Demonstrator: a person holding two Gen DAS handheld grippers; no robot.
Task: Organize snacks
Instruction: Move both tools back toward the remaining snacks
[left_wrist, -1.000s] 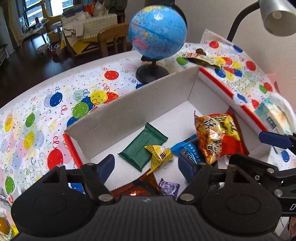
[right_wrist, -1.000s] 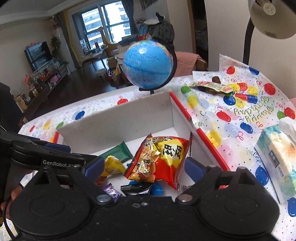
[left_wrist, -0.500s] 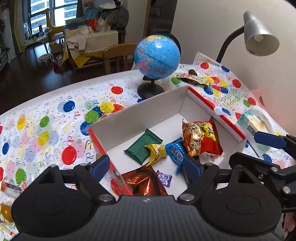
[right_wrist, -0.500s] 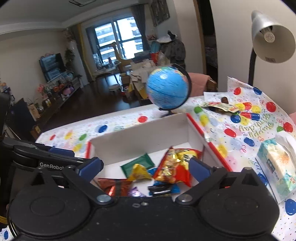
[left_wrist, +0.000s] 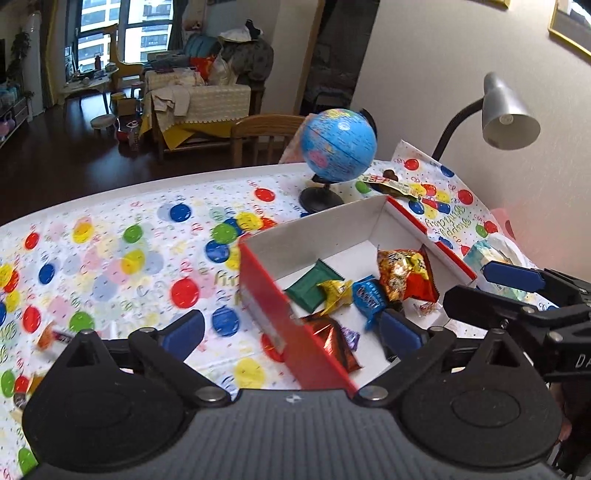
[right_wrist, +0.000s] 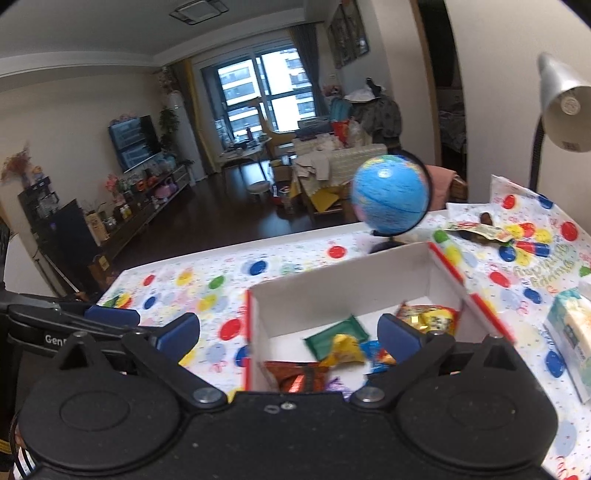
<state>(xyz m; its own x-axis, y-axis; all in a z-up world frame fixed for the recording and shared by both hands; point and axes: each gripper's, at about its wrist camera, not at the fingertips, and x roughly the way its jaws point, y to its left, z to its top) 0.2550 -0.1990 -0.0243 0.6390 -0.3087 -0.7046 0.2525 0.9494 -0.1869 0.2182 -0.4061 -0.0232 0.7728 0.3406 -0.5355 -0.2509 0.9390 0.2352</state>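
A red-and-white cardboard box (left_wrist: 343, 236) stands on the balloon-print table and holds several snacks: a green bar (left_wrist: 312, 286), a yellow candy (left_wrist: 334, 291), a blue packet (left_wrist: 367, 297), an orange chip bag (left_wrist: 404, 273) and a brown foil packet (left_wrist: 332, 343). My left gripper (left_wrist: 291, 332) is open and empty, above the box's near corner. My right gripper (right_wrist: 288, 334) is open and empty, above and in front of the box (right_wrist: 351, 284). Small wrapped snacks (left_wrist: 55, 336) lie on the table at far left.
A blue globe (left_wrist: 338, 146) stands behind the box. A snack wrapper (left_wrist: 388, 182) lies near the globe. A grey desk lamp (left_wrist: 508, 114) leans over the right side. A tissue pack (right_wrist: 570, 332) lies right of the box. The table edge runs along the back.
Both grippers have pulled up and back from the box, so it looks smaller and farther. The left view has swung left, showing more tablecloth. Both stay open and empty.
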